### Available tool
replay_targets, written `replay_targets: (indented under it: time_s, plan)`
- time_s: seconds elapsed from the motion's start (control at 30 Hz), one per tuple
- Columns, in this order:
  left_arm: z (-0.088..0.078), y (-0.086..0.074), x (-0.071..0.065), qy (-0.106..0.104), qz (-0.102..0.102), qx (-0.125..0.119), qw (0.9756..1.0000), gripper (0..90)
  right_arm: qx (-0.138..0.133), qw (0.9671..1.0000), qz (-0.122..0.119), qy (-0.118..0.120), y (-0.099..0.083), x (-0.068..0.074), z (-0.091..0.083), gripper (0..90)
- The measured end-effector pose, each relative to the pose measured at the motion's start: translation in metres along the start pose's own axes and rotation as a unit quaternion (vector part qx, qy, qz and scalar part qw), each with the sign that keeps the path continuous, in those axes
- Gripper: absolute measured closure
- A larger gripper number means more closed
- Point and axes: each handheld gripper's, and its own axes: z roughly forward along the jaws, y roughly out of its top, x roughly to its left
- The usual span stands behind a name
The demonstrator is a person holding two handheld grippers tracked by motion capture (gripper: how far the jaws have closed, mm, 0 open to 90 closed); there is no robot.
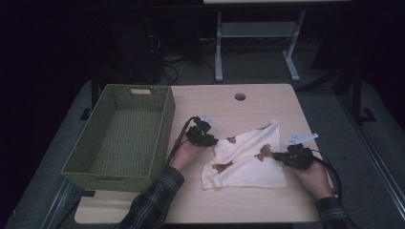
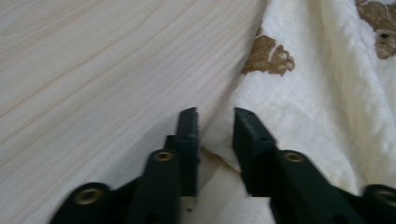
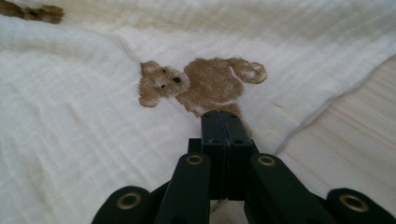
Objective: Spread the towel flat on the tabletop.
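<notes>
A cream bear-print cloth (image 1: 246,160) lies rumpled on the table (image 1: 229,102); the left gripper (image 2: 215,122), jaws apart, should close squarely on its edge (right gripper (image 3: 223,122) pressed together, cloth grip unclear).

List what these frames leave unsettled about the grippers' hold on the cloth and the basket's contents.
- Right gripper: jaws pressed together over the cloth; whether fabric is pinched between them is hidden by the jaws.
- Left gripper: jaws apart at the cloth's edge; contact unclear.
- Basket: near inside corner hidden by its front wall in the high view.
</notes>
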Motion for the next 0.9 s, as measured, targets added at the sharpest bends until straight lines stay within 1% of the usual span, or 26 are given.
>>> replay_targets:
  time_s: [0.07,0.1,0.17,0.23,0.27,0.3,0.33,0.4,0.47,0.53,0.57,0.63,0.67,0.7,0.73,0.83,0.9]
  plan:
    - [0.001,0.000,-0.001,-0.001,0.002,0.003,1.0000,83.1,0.000,1.0000,0.000,0.000,0.000,0.000,0.000,89.1]
    - [0.001,0.000,-0.002,-0.003,0.001,0.001,1.0000,85.7,0.000,1.0000,0.001,0.000,0.000,0.000,0.000,89.1]
    - [-0.003,0.001,-0.002,-0.002,0.002,-0.008,1.0000,87.3,0.000,1.0000,0.000,0.000,0.000,0.000,0.000,89.1]
    - [-0.010,0.005,-0.004,-0.001,0.000,-0.028,0.9996,87.6,0.000,1.0000,0.000,0.000,0.000,0.000,0.000,89.1]
    - [-0.014,0.007,-0.006,-0.001,0.004,-0.036,0.9993,87.6,-0.001,1.0000,0.000,0.000,0.000,0.000,0.000,89.1]
    - [-0.018,0.010,-0.011,-0.004,0.003,-0.049,0.9988,87.7,-0.001,1.0000,0.001,0.000,0.000,0.000,0.000,89.1]
    - [-0.022,0.013,-0.015,-0.007,0.015,-0.052,0.9985,87.8,-0.002,1.0000,0.001,0.001,0.000,0.000,0.000,89.1]
    - [-0.026,0.019,-0.028,-0.017,0.038,-0.062,0.9972,87.8,-0.002,1.0000,0.002,0.002,0.000,0.000,0.000,89.1]
    - [-0.027,0.024,-0.043,-0.030,0.057,-0.070,0.9955,87.8,-0.003,1.0000,0.001,0.002,0.000,0.000,0.000,89.1]
    - [-0.024,0.027,-0.058,-0.047,0.075,-0.071,0.9935,87.8,-0.003,1.0000,-0.001,0.001,-0.001,0.000,0.000,89.1]
    - [-0.021,0.028,-0.066,-0.057,0.076,-0.073,0.9928,87.8,-0.003,1.0000,-0.001,0.001,-0.001,0.000,0.000,89.1]
    - [-0.014,0.028,-0.079,-0.075,0.086,-0.068,0.9911,87.8,-0.003,1.0000,-0.002,0.001,-0.001,0.000,0.000,89.1]
    - [-0.011,0.027,-0.085,-0.080,0.091,-0.063,0.9906,87.9,-0.001,1.0000,0.001,0.001,-0.001,0.000,0.000,89.1]
    - [-0.007,0.027,-0.091,-0.085,0.102,-0.052,0.9898,87.9,-0.003,1.0000,-0.002,0.001,-0.001,0.000,0.000,89.1]
    - [-0.002,0.026,-0.096,-0.089,0.107,-0.047,0.9892,87.8,-0.002,1.0000,0.001,0.001,-0.001,0.000,0.000,89.1]
    - [0.010,0.021,-0.109,-0.102,0.113,-0.030,0.9878,87.8,-0.001,1.0000,0.000,0.001,-0.001,0.000,0.000,89.1]
    - [0.016,0.019,-0.115,-0.111,0.120,-0.019,0.9864,87.9,-0.002,1.0000,-0.001,0.002,-0.001,0.000,0.000,89.1]
